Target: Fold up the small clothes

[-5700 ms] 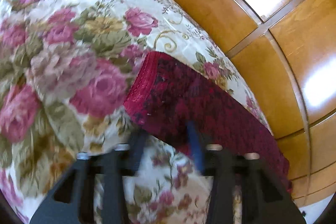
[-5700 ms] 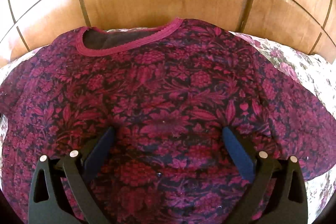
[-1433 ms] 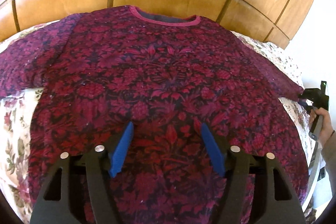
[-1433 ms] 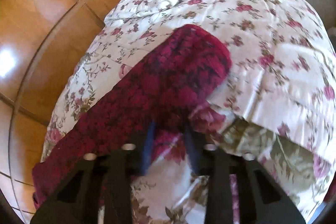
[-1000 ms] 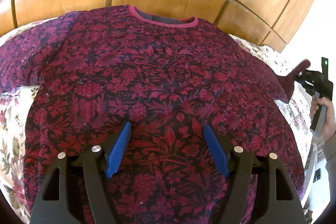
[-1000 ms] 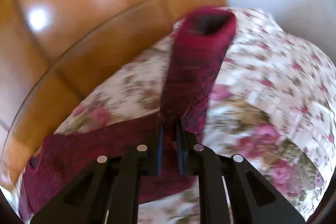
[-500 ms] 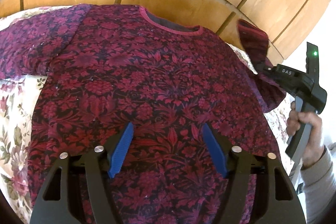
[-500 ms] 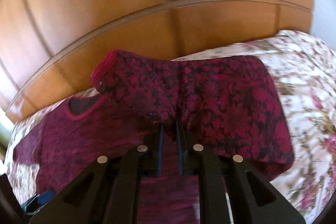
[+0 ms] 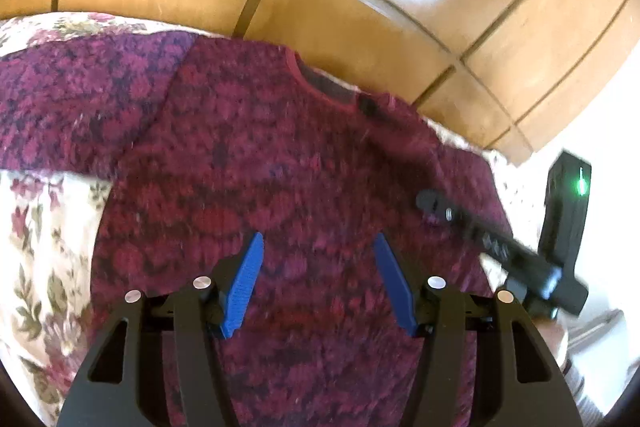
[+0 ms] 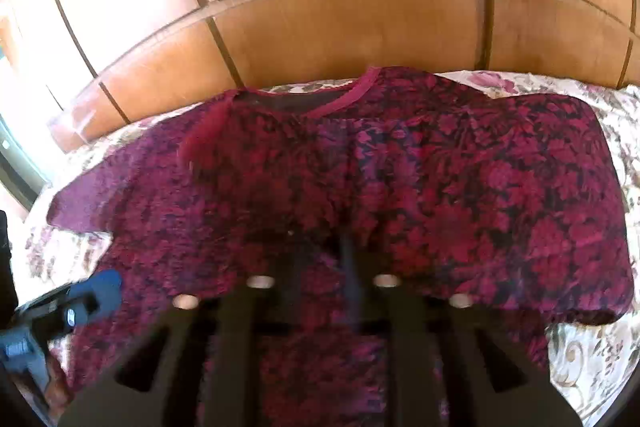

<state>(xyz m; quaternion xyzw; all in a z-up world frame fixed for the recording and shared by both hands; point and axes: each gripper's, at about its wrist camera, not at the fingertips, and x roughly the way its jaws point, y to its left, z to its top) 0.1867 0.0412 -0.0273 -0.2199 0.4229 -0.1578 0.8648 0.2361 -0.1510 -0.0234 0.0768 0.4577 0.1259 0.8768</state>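
Crimson floral top (image 10: 400,187) lies flat on flowered bedspread (image 10: 592,359), right sleeve (image 10: 520,195) folded across chest. My right gripper (image 10: 320,259) jaws just opening, sleeve released. Left gripper (image 9: 318,283) spread, empty. I lift clear without dragging fold.

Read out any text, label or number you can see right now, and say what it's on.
No readable text in either view.
Right gripper: pale marks along its black body in the left wrist view, too blurred to read.
Its handle shows only a green light, not a character.
Sweater: floral pattern only, no visible label.
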